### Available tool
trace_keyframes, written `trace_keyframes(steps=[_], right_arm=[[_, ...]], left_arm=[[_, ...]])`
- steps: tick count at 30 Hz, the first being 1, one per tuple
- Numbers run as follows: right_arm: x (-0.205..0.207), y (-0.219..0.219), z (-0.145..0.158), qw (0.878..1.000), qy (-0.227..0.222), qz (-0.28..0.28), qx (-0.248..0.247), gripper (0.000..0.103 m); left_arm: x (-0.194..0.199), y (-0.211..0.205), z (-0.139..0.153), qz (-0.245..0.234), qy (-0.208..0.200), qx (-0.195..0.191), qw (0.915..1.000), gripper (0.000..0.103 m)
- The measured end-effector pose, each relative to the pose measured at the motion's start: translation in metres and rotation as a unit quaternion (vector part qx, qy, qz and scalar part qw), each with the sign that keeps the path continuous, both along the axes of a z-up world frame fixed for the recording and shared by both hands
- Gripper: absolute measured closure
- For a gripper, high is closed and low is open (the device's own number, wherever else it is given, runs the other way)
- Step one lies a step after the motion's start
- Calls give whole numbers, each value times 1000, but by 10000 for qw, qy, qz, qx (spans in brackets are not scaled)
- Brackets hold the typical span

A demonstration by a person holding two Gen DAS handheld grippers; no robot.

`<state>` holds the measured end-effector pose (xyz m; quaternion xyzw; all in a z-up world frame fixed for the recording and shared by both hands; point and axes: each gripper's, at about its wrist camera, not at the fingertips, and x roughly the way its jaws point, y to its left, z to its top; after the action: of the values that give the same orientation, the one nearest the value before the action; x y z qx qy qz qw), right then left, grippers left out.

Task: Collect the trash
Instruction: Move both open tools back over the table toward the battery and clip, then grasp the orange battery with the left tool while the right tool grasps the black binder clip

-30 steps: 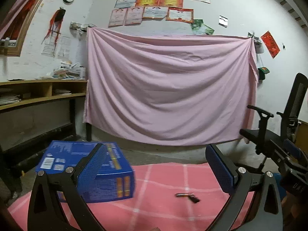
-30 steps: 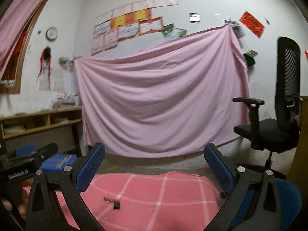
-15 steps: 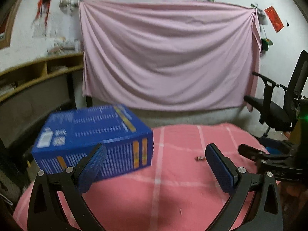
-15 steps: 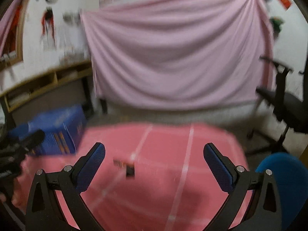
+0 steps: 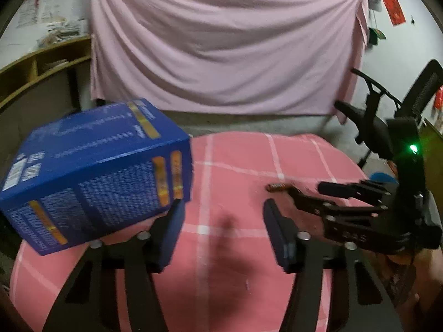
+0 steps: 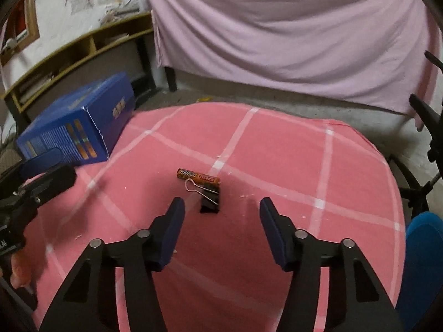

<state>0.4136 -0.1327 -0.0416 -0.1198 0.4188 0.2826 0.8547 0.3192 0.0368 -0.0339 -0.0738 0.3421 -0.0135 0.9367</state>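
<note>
Both jaws, spread wide a second ago, are now closing on nothing — the right hand-held gripper (image 6: 220, 221) has dipped toward the binder clip (image 6: 209, 199) and battery (image 6: 198, 177) lying just ahead on the pink table (image 6: 277, 166). The left hand-held gripper (image 5: 221, 227) nears the blue box (image 5: 94, 171) — pickup looks imminent.

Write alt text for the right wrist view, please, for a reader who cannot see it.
The right gripper, jaws closing on nothing, points down at a battery and a binder clip touching on a pink checked cloth. A blue box sits far left.
</note>
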Motion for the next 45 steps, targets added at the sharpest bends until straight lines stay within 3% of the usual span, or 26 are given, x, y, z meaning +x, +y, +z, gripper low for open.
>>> trace_keyframes(steps=[4,6,7,13,23,30,33,42,45], right_arm=[[6,4,-8,9997,215,94,-66,68],[5,0,-5,9997,231,120,8,85],[5,-3,-5,9996,244,114,25,89],[2,-10,-1,9998,126,37,-158,89],[14,-74,5,9976,76,-684,-75,89],[15,-92,7,9963,147,-831,132,89],[13,-93,7,9964,146,-820,158,89],[12,-98,9,9961,135,-819,286,89],[9,-102,12,9955,80,-852,395,89]], left_arm=[[10,-7,-1,-256,165,-13,9995,58],[15,-11,-4,-371,253,-53,9990,58],[18,-12,-5,-436,301,-102,9985,58],[44,-21,-7,-683,605,-333,9953,58],[90,-61,-10,-866,864,-113,9924,58],[113,-81,-18,-743,1099,127,9911,58],[119,-83,-21,-628,1169,245,9908,67],[117,-94,-23,-660,1080,498,9907,68],[108,-93,-16,-522,845,577,9934,68]])
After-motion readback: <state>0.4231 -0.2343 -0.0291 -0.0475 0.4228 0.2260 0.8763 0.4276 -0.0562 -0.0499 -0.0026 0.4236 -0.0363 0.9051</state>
